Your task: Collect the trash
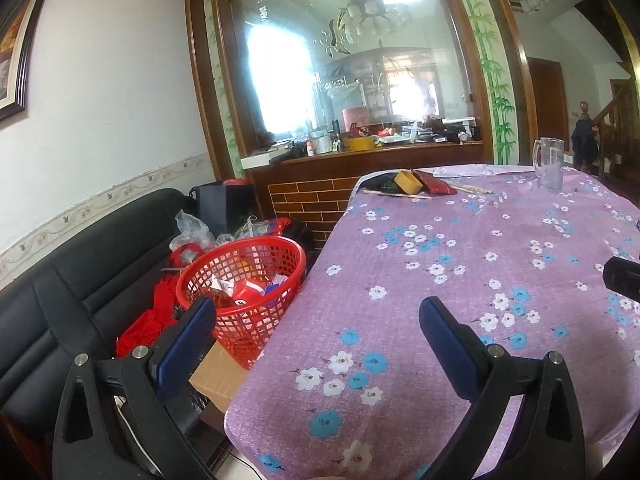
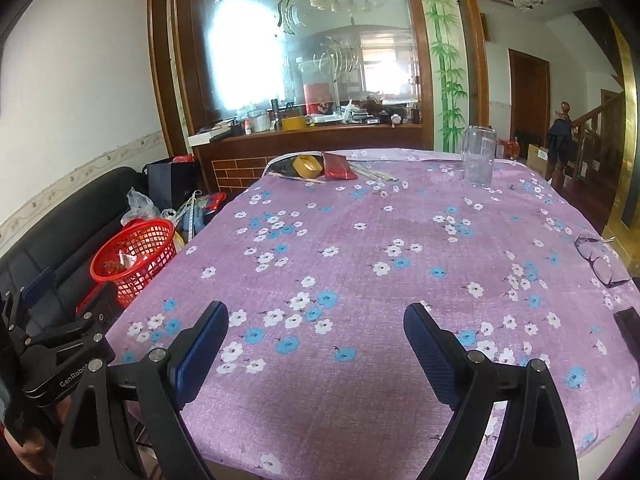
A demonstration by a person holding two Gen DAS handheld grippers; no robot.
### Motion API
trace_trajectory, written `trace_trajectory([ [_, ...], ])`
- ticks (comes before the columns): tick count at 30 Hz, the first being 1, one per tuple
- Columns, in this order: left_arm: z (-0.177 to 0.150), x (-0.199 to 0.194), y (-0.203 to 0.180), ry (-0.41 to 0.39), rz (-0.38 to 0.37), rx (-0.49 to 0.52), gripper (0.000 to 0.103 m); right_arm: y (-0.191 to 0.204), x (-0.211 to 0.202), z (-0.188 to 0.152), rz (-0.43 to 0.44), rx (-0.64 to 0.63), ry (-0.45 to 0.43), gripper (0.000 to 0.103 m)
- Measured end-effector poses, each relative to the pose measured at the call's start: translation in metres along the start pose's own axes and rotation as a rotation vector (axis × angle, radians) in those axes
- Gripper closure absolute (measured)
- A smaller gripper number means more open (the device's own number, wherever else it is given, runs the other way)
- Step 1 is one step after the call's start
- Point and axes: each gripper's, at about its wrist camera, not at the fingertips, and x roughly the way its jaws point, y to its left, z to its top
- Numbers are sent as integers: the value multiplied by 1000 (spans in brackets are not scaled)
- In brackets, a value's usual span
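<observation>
While both of my tongs hang over the near edge of the table (image 2: 360,240), neither one holds anything. My left gripper (image 1: 316,316) has its blue pads spread wide, one finger over the table's left edge and the other over the purple flowered cloth. My right gripper (image 2: 316,320) is likewise spread wide above the cloth, nothing between its fingers.

Trash sits in the red basket (image 1: 256,280), which stands beside the table's left edge on a cardboard box (image 1: 218,376), in front of the black sofa (image 1: 80,280); wrappers and paper scraps lie inside.

At the far end of the table: a roll of yellow tape (image 2: 307,166), a red packet (image 2: 338,166) touching it, and thin sticks (image 2: 296,179). A glass mug (image 2: 478,154) stands upright far right. Eyeglasses (image 2: 600,260) lie near the right edge.
</observation>
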Motion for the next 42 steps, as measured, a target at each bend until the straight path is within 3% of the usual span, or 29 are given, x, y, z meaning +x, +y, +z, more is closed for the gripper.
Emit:
trace_trajectory([
  [15,-7,15,11,44,-13,-47,2,19,19,-8,-18,-54,48,10],
  [42,-14,20,5,71,-32,-38,2,23,30,-13,-103,-105,67,9],
])
